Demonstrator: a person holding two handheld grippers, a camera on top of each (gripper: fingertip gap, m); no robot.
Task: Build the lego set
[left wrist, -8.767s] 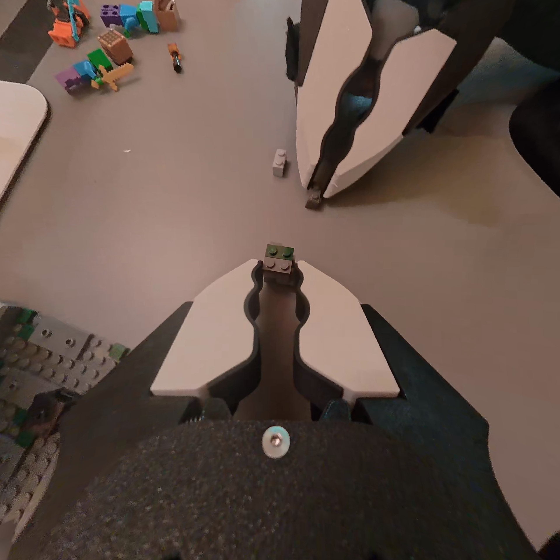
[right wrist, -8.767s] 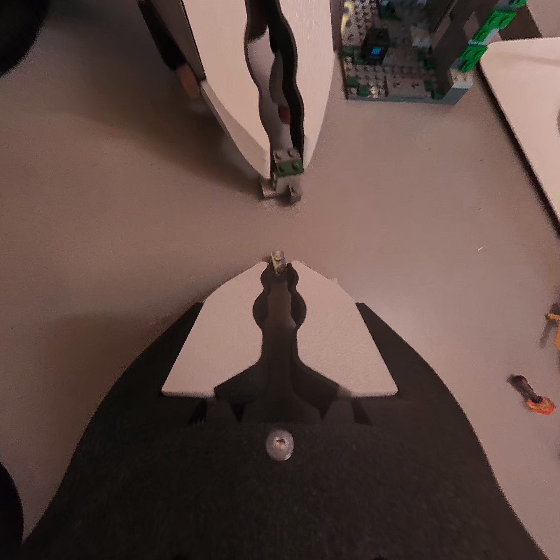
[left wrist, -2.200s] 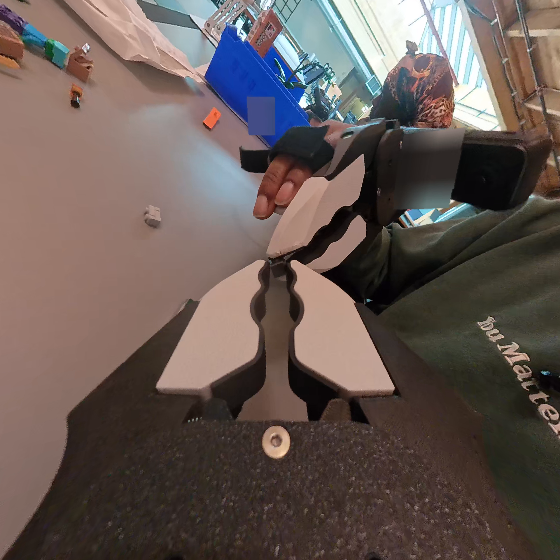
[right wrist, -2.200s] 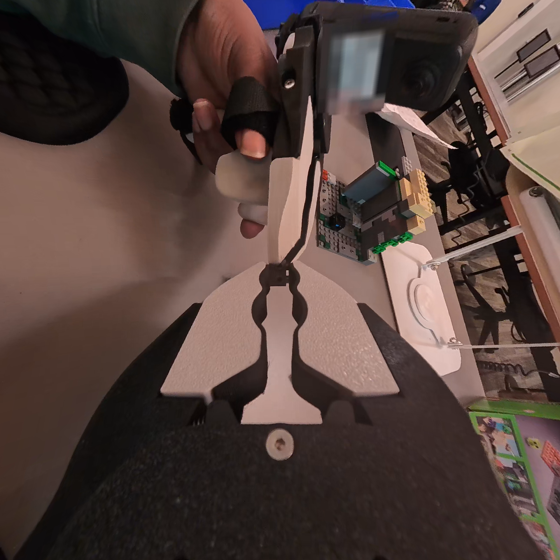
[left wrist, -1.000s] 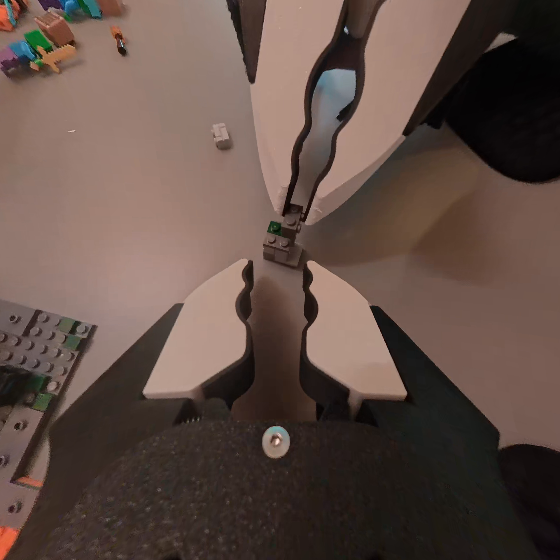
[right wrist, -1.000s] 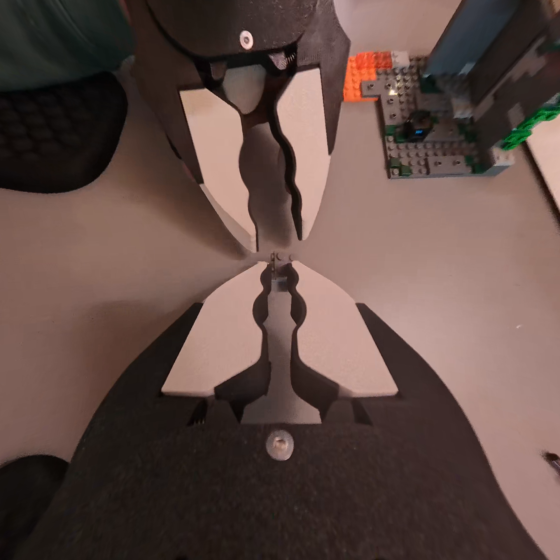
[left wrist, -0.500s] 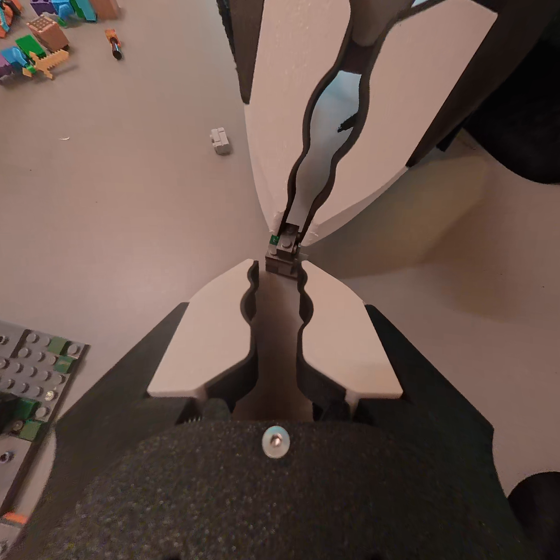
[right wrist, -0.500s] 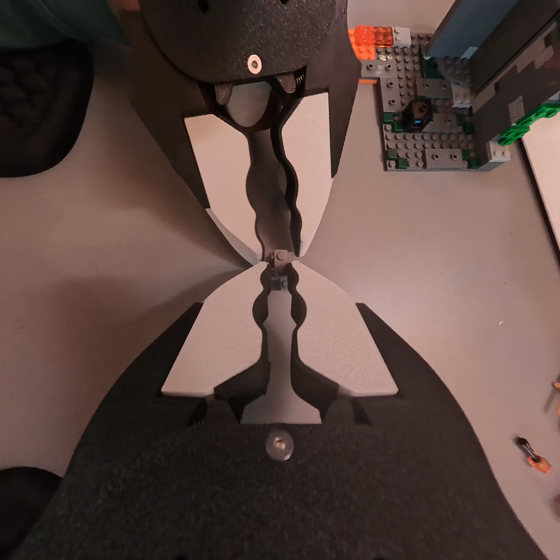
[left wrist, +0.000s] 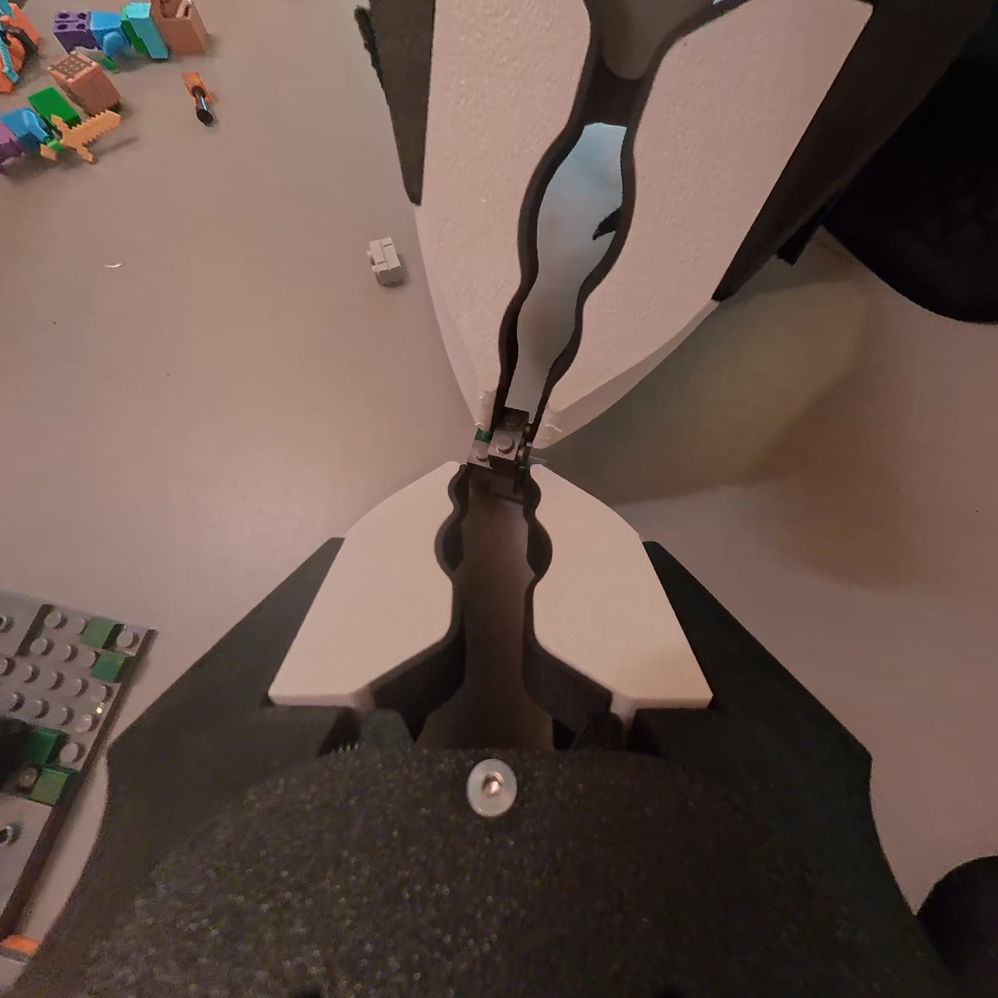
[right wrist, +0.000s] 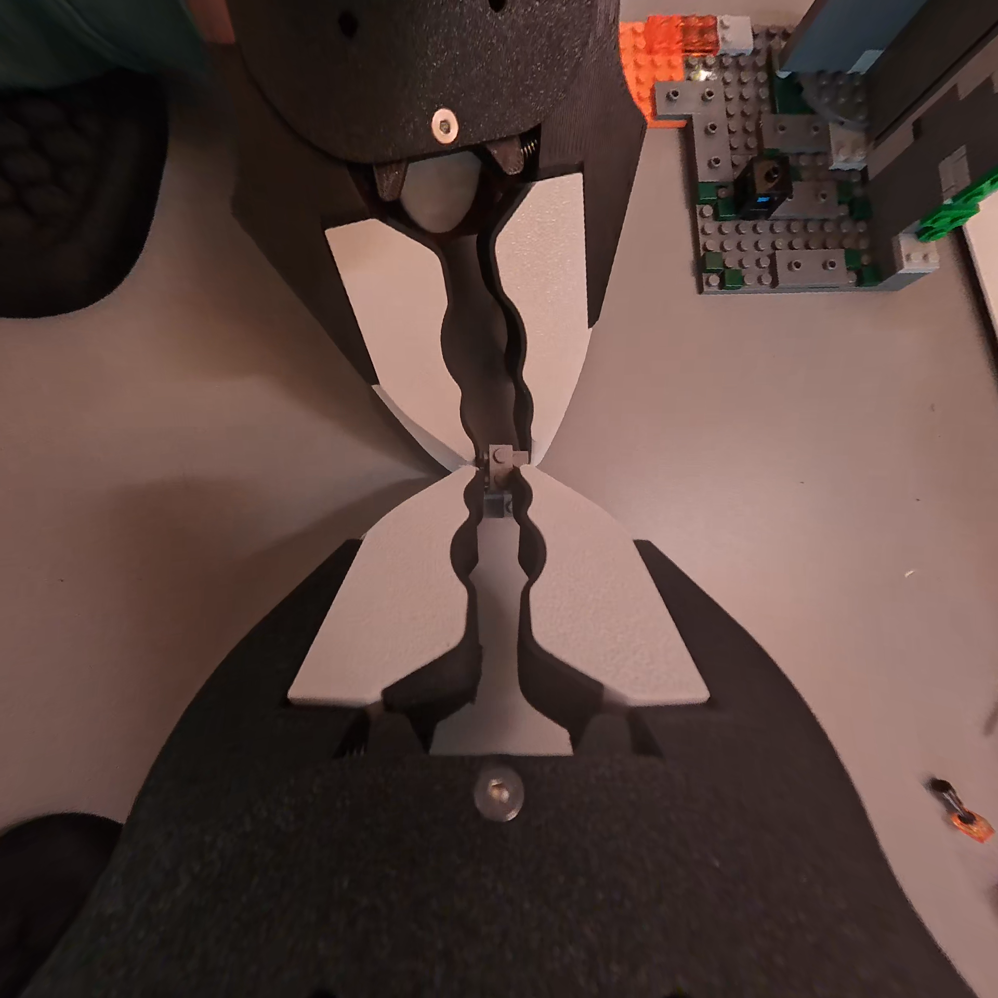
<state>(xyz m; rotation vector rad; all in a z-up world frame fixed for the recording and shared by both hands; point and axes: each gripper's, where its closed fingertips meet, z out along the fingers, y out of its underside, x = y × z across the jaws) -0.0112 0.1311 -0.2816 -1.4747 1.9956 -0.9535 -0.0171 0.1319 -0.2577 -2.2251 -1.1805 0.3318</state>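
Lego bits are pinched right where the 2 grippers meet tip to tip over the counter (left wrist: 216,378): the left gripper (left wrist: 494,475) has its fingers closed on a small grey and green stack (left wrist: 489,451), and the right gripper (right wrist: 499,486) is clamped on a dark grey brick (left wrist: 510,432) that looks pressed onto it, though the joint's mostly hidden. 1 loose grey brick (left wrist: 384,262) sits just beside them, coloured pieces (left wrist: 81,97) lie farther off, and the big grey build (right wrist: 799,178) stands well apart.

The left claw (left wrist: 494,475) reaches up from the lower frame, its jaws clamped at the tips. The right claw (left wrist: 518,426) descends from the top centre, tip to tip with it, also clamped.
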